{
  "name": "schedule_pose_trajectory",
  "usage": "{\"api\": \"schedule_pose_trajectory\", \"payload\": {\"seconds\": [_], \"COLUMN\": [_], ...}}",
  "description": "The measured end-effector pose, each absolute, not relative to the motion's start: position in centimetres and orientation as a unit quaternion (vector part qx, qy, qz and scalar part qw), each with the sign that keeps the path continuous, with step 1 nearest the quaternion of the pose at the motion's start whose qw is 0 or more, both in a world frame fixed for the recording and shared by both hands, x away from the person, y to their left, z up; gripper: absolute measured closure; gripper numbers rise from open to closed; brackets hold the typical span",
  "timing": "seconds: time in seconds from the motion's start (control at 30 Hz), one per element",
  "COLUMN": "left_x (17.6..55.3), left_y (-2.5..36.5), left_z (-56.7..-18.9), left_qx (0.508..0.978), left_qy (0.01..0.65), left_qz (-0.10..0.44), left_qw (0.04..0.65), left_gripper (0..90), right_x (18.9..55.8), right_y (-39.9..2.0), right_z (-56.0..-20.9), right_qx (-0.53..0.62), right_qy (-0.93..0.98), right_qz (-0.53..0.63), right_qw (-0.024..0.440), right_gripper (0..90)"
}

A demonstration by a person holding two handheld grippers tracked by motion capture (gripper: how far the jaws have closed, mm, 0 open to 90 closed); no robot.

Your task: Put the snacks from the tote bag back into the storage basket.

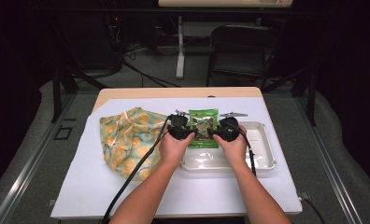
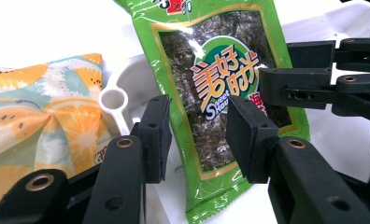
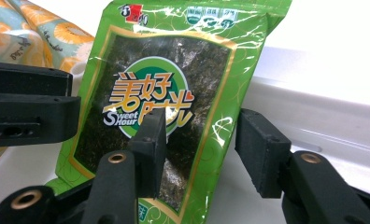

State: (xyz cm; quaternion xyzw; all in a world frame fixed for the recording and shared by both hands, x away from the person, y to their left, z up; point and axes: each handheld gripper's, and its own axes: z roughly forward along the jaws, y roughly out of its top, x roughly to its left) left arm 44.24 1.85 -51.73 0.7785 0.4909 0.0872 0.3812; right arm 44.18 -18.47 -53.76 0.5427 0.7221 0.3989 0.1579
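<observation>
A green seaweed snack packet [image 1: 203, 128] with orange lettering lies over the far left part of a white tray [image 1: 262, 156], between my two grippers. My left gripper [image 1: 179, 127] is at its left edge and my right gripper [image 1: 228, 128] at its right edge. In the left gripper view the left gripper [image 2: 197, 135] has its pads apart, and the packet [image 2: 220, 70] shows in the gap with no pad pressing on it. In the right gripper view the right gripper [image 3: 199, 149] stands open too, with the packet's [image 3: 169, 79] lower right edge between its pads.
A cloth bag [image 1: 127, 140] printed with orange slices lies left of the tray on the white table cover. A white plastic piece with a round hole [image 2: 114, 105] sits between bag and tray. Dark floor, a chair [image 1: 239, 46] and table legs lie beyond.
</observation>
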Motion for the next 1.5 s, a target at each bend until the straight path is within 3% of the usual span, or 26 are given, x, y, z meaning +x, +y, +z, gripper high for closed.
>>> {"api": "schedule_pose_trajectory", "payload": {"seconds": [0.47, 1.5], "left_x": [44.2, 44.1], "left_y": [2.0, 2.5], "left_z": [-51.4, -50.8], "left_qx": [0.774, 0.773], "left_qy": [0.491, 0.488], "left_qz": [0.092, 0.093], "left_qw": [0.389, 0.395], "left_gripper": [56.9, 55.1], "right_x": [43.9, 43.2], "right_y": [-18.7, -18.2], "right_z": [-53.2, -52.6], "right_qx": [0.538, 0.523], "right_qy": [0.718, 0.727], "right_qz": [0.409, 0.412], "right_qw": [0.166, 0.168], "right_gripper": [41.7, 41.5]}}
